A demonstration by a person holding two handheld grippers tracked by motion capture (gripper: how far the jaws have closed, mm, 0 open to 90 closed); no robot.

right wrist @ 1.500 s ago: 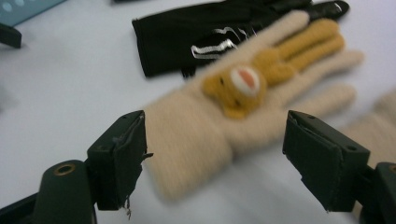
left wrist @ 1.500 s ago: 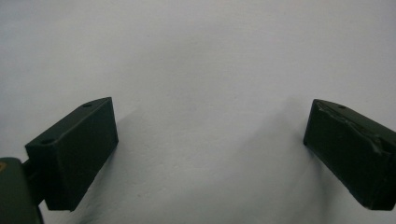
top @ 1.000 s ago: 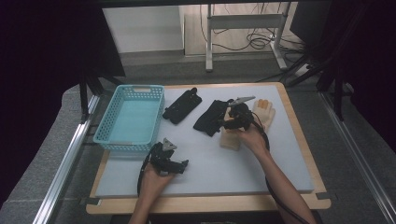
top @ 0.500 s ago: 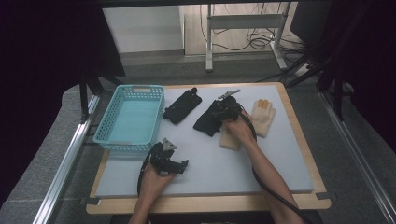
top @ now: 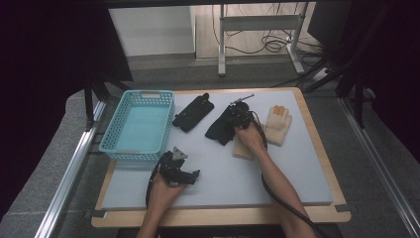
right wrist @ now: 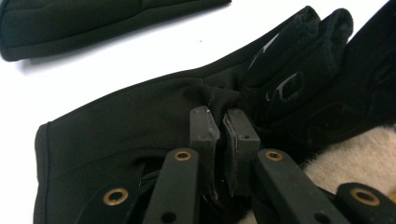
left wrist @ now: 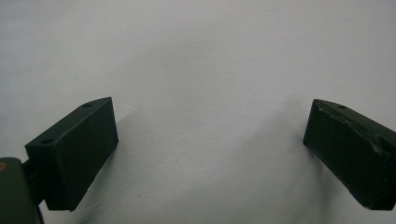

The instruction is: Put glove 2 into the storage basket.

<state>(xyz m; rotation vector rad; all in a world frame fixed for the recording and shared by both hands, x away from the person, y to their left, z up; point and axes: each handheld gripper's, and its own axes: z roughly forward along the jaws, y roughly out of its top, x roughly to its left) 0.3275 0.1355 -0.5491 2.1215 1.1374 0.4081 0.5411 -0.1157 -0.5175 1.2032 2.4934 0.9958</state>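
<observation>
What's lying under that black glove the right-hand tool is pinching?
A cream glove pokes out beneath the black glove held by the right gripper; how far it runs underneath is covered.

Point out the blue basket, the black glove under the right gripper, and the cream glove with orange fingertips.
blue basket (top: 113, 133): high view, left rim.
black glove (right wrist: 116, 135): right gripper view, cuff-side fabric.
cream glove (top: 276, 126): high view, palm.
</observation>
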